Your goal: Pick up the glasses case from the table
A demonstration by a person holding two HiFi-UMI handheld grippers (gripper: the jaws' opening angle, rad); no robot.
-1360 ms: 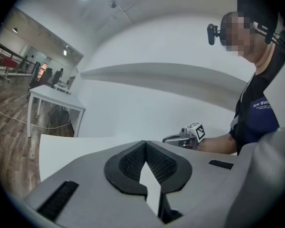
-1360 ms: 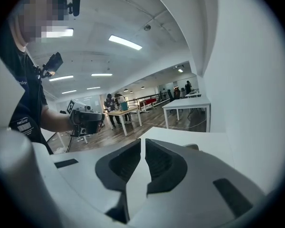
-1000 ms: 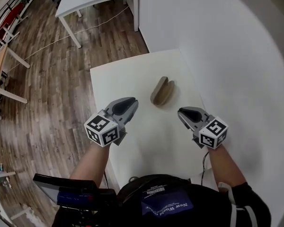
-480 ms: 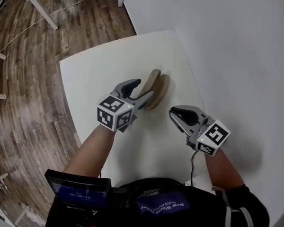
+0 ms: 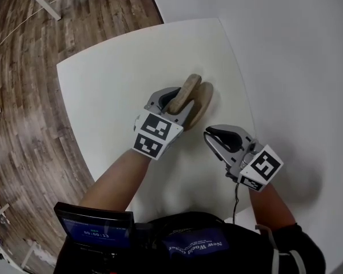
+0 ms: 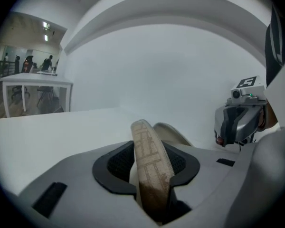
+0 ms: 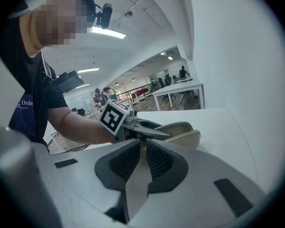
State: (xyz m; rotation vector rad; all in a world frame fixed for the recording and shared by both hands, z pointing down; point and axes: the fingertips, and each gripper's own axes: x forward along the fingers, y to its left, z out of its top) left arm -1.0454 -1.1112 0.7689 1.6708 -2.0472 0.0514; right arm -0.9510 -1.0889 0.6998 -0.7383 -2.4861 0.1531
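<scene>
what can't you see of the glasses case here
- Head view: the near end of the glasses case, under the left gripper, whose jaws have just been closing around its upright half.
- Left gripper view: the flatter half, mostly behind the upright half.
- All views: its inside, hidden between the two halves.

Two grippers: the left gripper (image 5: 176,101) and the right gripper (image 5: 208,136). One glasses case (image 5: 203,99), between the left one's jaws. One table (image 5: 114,79) beneath them.

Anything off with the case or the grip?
Yes: the glasses case lies open on the table, and the left gripper, jaws just closing, has only its raised flap between them.
</scene>
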